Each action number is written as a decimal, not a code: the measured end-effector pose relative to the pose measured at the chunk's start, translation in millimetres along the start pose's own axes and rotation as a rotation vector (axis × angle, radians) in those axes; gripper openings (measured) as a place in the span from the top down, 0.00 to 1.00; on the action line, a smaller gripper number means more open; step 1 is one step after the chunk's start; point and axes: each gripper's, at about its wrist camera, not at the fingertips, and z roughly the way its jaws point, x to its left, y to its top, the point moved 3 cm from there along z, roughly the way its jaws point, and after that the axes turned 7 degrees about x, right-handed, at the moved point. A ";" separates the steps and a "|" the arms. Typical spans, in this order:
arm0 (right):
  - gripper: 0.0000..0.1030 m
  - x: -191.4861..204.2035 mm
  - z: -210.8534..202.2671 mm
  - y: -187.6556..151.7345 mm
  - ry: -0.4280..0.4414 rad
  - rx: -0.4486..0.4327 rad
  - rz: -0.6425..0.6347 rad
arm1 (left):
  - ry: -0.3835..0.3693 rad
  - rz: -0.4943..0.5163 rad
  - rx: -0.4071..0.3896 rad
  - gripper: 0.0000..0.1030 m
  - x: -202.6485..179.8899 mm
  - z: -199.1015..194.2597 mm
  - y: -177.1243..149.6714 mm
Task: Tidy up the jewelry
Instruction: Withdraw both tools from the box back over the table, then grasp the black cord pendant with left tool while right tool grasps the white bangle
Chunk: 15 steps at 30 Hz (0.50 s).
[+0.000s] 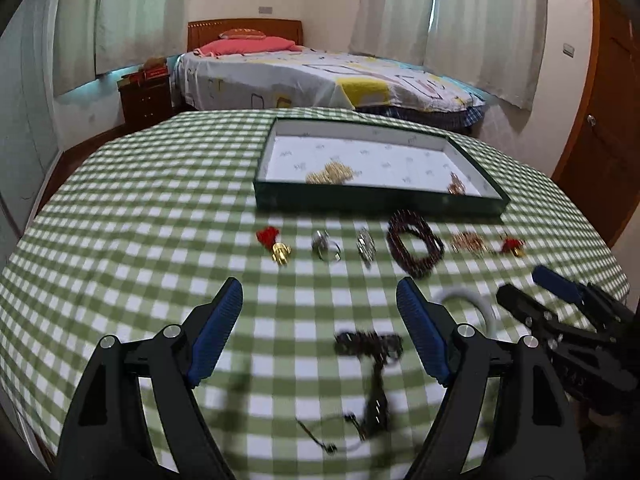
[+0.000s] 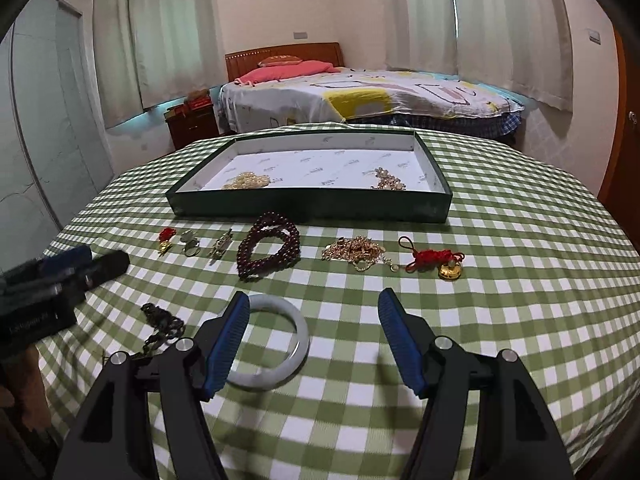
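Observation:
My left gripper (image 1: 319, 292) hangs open and empty over the checked cloth, with a blurred dark necklace (image 1: 368, 346) lying just below it. My right gripper (image 2: 314, 300) is open too, nothing between its pads; its left finger overlaps a white bangle (image 2: 280, 344) flat on the cloth. In a row before the dark green tray (image 2: 312, 208) lie a red-tasselled gold charm (image 2: 166, 240), a ring (image 2: 190, 242), a silver clip (image 2: 222, 244), a dark red bead bracelet (image 2: 268, 248), a gold chain pile (image 2: 356, 254) and a red-knot gold charm (image 2: 436, 262). The tray holds two gold pieces (image 2: 246, 180).
The round table (image 1: 120, 200) wears a green-and-white checked cloth and drops away at its edges. Behind it stand a bed (image 1: 320, 76) and a dark nightstand (image 1: 146, 96). A wooden door (image 1: 600, 120) is at the right. The left gripper (image 2: 102, 258) shows at the right wrist view's left edge.

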 end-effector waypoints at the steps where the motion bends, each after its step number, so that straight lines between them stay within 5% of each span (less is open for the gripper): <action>1: 0.37 0.0 -2.0 -1.2 -0.001 -0.003 0.001 | -0.004 0.004 0.005 0.25 -1.0 -0.8 -3.1; 15: 0.37 -0.1 -27.2 -9.7 -0.004 -0.042 0.019 | -0.031 0.032 0.086 0.36 -17.0 -3.3 -35.0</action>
